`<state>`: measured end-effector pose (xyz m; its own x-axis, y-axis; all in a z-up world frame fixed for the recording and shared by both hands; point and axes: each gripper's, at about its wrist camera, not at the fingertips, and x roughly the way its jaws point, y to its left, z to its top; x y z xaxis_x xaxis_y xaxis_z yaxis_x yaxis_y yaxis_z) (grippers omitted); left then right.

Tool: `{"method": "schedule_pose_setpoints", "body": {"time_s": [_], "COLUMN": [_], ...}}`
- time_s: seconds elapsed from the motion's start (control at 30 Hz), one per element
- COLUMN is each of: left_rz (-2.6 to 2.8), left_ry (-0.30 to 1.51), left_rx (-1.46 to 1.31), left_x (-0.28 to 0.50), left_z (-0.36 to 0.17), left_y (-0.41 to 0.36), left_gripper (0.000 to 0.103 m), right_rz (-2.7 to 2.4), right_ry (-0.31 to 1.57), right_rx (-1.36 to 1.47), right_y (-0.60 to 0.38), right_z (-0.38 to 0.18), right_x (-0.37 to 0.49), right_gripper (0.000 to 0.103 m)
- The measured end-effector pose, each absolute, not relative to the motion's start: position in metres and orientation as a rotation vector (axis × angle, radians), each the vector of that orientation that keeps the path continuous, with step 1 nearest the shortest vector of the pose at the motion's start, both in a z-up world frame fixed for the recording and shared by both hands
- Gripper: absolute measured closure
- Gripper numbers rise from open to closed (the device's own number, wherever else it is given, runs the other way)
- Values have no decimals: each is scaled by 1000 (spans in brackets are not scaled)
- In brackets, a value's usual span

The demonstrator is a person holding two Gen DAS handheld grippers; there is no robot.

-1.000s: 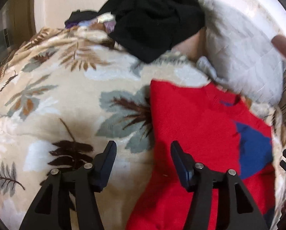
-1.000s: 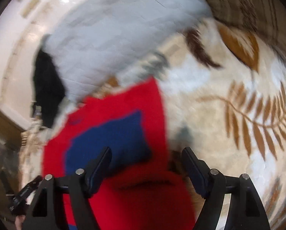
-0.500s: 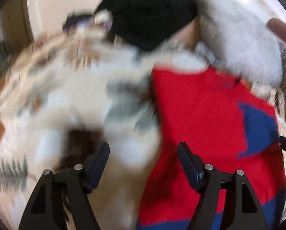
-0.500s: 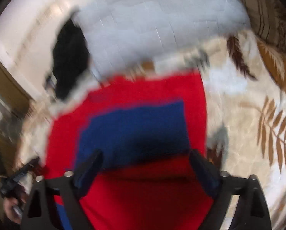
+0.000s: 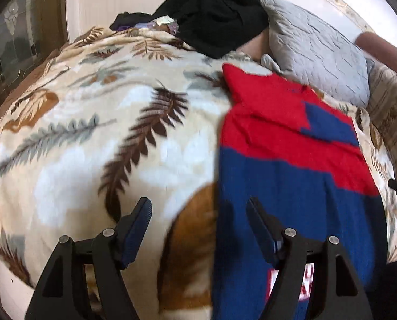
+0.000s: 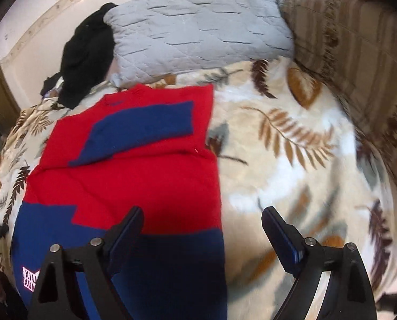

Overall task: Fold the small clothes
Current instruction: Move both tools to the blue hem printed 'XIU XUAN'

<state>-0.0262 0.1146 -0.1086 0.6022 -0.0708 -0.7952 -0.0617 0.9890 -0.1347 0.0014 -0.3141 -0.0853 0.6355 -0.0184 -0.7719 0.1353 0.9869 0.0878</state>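
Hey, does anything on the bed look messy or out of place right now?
The black garment is heaped unfolded against the grey pillow, with small items bunched beside it. The red and blue sweater lies flat.

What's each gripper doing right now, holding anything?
Left gripper: open, empty, over the sweater's edge.
Right gripper: open, empty, above the sweater's other edge.

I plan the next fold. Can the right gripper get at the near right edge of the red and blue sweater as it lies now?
Probably yes. The right gripper has open, empty jaws astride that edge of the sweater, which lies flat on the leaf-print blanket with nothing over it.
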Motion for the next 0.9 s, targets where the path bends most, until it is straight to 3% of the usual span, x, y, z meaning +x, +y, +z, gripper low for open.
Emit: {"method": "schedule_pose_setpoints", "body": {"time_s": [0.47,0.6,0.77,0.9], "left_rz": [-3,-17,-50,-71], "left_ry": [920,900,864,844], "left_rx": [-116,-126,-113,-110], "left_x": [-67,-73,-77,-78], "left_z": [-104,-97,-88,-83], "left_y": [101,102,98,96], "left_gripper": [28,28,28,28], "right_rz": [-101,-45,48,23], "right_ry": [837,863,911,1052], "right_rx": [84,178,276,412], "right_y": [-298,-317,-352,-354], "right_z": [-68,-55,-11,7], "right_x": [-36,-51,-123,-212], "right_gripper": [11,11,11,9]}}
